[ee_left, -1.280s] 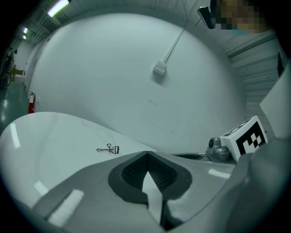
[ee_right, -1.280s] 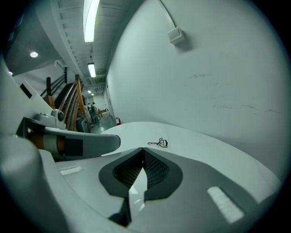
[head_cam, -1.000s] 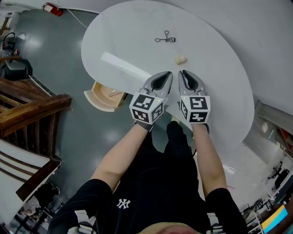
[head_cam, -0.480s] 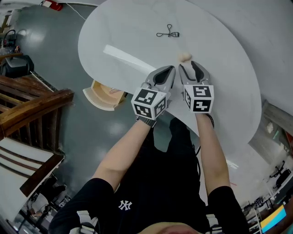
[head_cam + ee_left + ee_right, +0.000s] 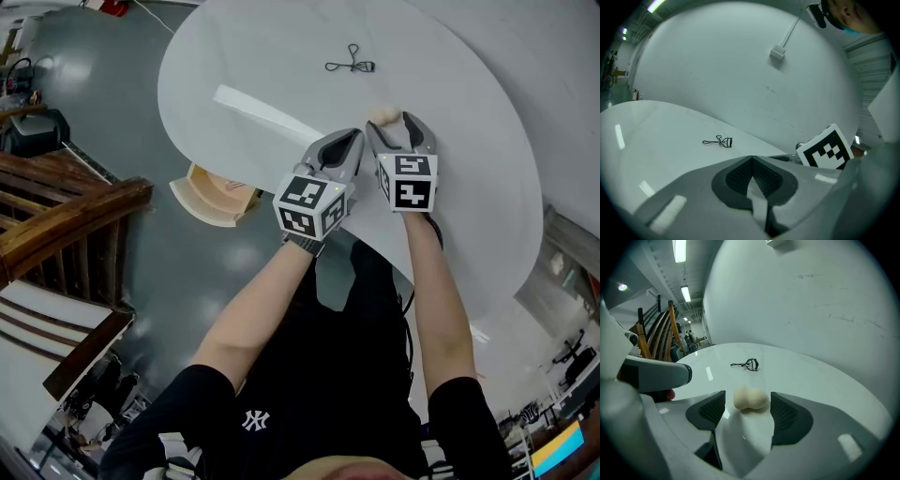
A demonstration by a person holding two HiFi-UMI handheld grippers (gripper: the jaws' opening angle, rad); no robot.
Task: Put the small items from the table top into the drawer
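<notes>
While the right gripper [image 5: 747,409] has just been opening its jaws wide, a cream, peanut-shaped sponge [image 5: 750,398] lies unpinched between them on the white table [image 5: 281,56]. Left gripper [image 5: 752,164] alongside, jaws pressed together, empty; a black eyelash curler [image 5: 746,364] lies farther off.

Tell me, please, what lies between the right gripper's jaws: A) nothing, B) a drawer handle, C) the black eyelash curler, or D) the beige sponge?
D: the right gripper view shows the beige sponge on the white table between the jaws of the right gripper, which have just been opening and stand apart without pressing it; the eyelash curler lies farther back.
</notes>
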